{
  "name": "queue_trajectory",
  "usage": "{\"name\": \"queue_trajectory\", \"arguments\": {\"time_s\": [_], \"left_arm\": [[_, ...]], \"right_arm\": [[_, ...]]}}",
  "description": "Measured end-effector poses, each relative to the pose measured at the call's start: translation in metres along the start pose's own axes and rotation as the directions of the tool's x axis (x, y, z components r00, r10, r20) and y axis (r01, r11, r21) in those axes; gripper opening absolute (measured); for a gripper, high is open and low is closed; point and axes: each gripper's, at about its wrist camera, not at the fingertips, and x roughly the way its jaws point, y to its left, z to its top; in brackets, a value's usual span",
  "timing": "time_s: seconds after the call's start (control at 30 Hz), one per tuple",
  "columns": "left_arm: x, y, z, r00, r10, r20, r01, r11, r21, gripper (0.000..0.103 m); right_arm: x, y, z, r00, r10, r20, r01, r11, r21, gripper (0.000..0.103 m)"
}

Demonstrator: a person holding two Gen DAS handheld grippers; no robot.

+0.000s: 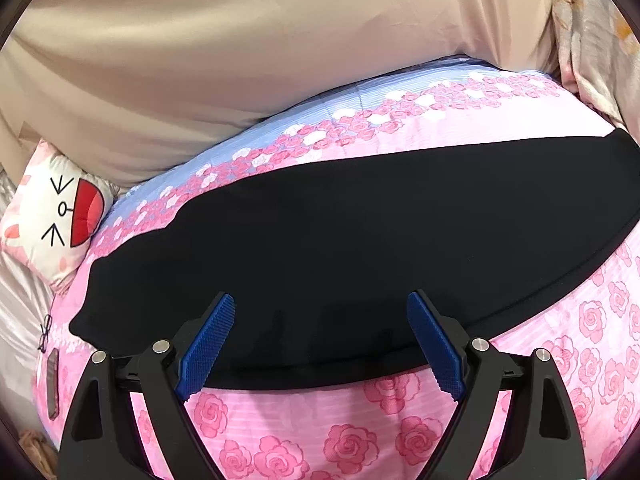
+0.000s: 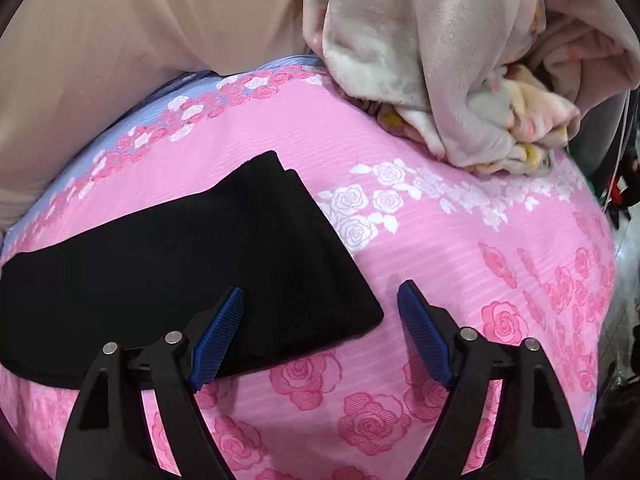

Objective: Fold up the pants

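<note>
Lying lengthwise across the rose-print bedspread (image 2: 460, 216), black pants (image 1: 360, 240) run left-right. Right gripper (image 2: 320, 300), fingers apart, straddles their end corner; left gripper (image 1: 320, 308), fingers apart, over their near edge.

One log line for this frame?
pants: flat on bedspread | left gripper: open, empty | right gripper: open, empty
</note>
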Motion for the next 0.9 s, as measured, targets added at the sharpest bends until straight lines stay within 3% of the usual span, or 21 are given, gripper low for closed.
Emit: {"name": "queue_trajectory", "arguments": {"time_s": [0.07, 0.1, 0.13, 0.33, 0.57, 0.73, 0.9], "left_arm": [[0.001, 0.006, -0.002, 1.0, -0.005, 0.005, 0.005, 1.0, -0.014, 0.086], [0.002, 0.008, -0.003, 1.0, -0.004, 0.004, 0.004, 1.0, -0.018, 0.086], [0.003, 0.012, -0.004, 1.0, -0.003, 0.004, 0.003, 1.0, -0.023, 0.086], [0.005, 0.033, -0.01, 1.0, -0.006, 0.001, 0.006, 0.999, -0.053, 0.086], [0.013, 0.064, -0.022, 1.0, -0.004, -0.014, 0.002, 0.995, -0.099, 0.086], [0.014, 0.089, -0.031, 1.0, -0.005, -0.01, 0.004, 0.99, -0.139, 0.086], [0.01, 0.124, -0.04, 1.0, 0.022, 0.005, -0.021, 0.982, -0.189, 0.086]], "right_arm": [[-0.001, 0.002, 0.001, 1.0, 0.016, -0.005, -0.016, 1.0, 0.005, 0.047], [0.0, 0.001, 0.001, 0.998, 0.055, -0.011, -0.055, 0.998, 0.029, 0.029], [0.001, 0.003, 0.001, 0.998, 0.061, -0.015, -0.06, 0.997, 0.044, 0.025], [-0.002, 0.012, 0.001, 0.999, 0.038, -0.007, -0.037, 0.997, 0.075, 0.022], [-0.02, 0.036, 0.008, 0.997, 0.074, 0.026, -0.076, 0.993, 0.089, 0.022], [-0.048, 0.09, 0.021, 0.982, 0.177, 0.064, -0.179, 0.983, 0.029, 0.022], [-0.079, 0.18, 0.029, 0.947, 0.314, 0.075, -0.305, 0.946, -0.111, 0.022]]}}
